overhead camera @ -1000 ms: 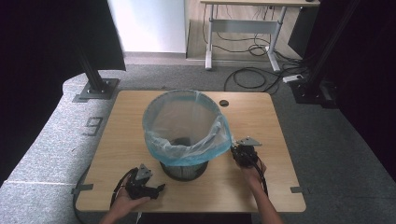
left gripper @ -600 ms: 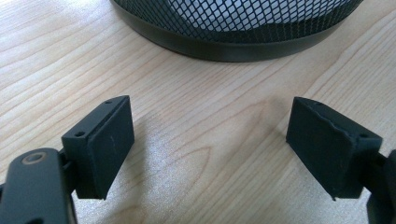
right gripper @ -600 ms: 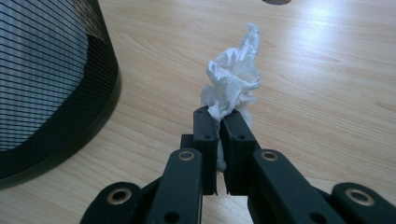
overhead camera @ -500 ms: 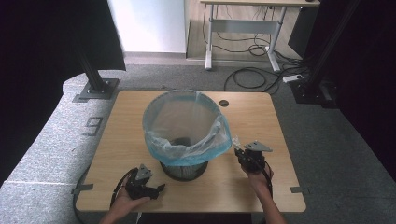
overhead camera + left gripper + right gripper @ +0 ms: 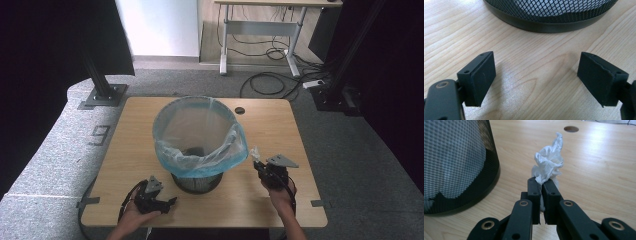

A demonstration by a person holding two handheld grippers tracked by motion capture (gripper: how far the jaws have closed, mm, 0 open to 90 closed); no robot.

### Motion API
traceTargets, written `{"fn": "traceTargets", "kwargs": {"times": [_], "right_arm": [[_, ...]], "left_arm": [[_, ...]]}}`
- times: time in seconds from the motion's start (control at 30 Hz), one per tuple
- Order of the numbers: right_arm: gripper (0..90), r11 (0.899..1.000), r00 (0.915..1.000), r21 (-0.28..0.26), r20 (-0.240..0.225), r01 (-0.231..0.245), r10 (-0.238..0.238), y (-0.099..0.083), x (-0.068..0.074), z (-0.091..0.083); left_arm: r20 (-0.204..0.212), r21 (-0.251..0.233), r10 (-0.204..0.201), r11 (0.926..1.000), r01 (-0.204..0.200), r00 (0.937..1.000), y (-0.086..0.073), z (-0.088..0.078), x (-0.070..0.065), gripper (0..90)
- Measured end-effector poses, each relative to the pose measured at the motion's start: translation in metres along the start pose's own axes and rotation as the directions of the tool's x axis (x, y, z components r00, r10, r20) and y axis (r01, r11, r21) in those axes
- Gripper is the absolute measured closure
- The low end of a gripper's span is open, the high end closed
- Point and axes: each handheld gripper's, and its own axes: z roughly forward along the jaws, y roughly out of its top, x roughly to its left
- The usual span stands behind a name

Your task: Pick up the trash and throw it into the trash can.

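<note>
I see my right gripper (image 5: 541, 185) with its black jaws pressed together on a crumpled scrap of thin white plastic film (image 5: 548, 161); the scrap stands up out of the jaw tips, above the pale wooden counter (image 5: 599, 157). From the high view, that gripper (image 5: 258, 165) sits on the right side of the counter, just to the right of the black wire-mesh wastebasket (image 5: 196, 181), and the white scrap (image 5: 255, 153) shows as a small pale tuft at its front end, close to the bin's liner but apart from it. The translucent light-blue plastic liner bag (image 5: 200, 145) is folded over the wastebasket's rim and hangs down its outer wall.

My left gripper (image 5: 536, 75) has its jaws spread wide, with nothing between them but bare wood grain. It points toward the dark base ring of the mesh wastebasket (image 5: 549, 15), which lies near but not touching. From above, this gripper (image 5: 169, 201) rests low near the front edge of the counter, left of the basket's foot, held in my left hand (image 5: 134, 217).

A small round dark hole (image 5: 240, 110) sits in the counter behind the basket, also seen past the scrap in the right gripper view.
</note>
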Motion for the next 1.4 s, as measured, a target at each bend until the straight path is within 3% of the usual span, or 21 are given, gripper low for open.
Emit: {"fn": "traceTargets", "kwargs": {"times": [0.23, 0.97, 1.4], "right_arm": [[85.3, 0.998, 0.9992, -0.055, -0.025, -0.033, 0.032, 0.011, -0.002, -0.016], [85.6, 0.991, 0.9999, -0.132, 0.000, 0.011, -0.011, 0.036, -0.002, -0.048], [85.6, 0.977, 0.9994, -0.214, -0.034, 0.001, -0.008, 0.057, 0.001, -0.072]], "left_arm": [[0.001, 0.000, 0.001, 1.0000, -0.001, 1.0000, 0.000, 0.000, 0.000, 14.9], [0.002, 0.000, 0.000, 1.0000, 0.000, 1.0000, 0.000, 0.000, 0.000, 14.9], [0.003, 0.002, 0.004, 1.0000, -0.004, 1.0000, 0.001, 0.000, 0.000, 14.7]]}}
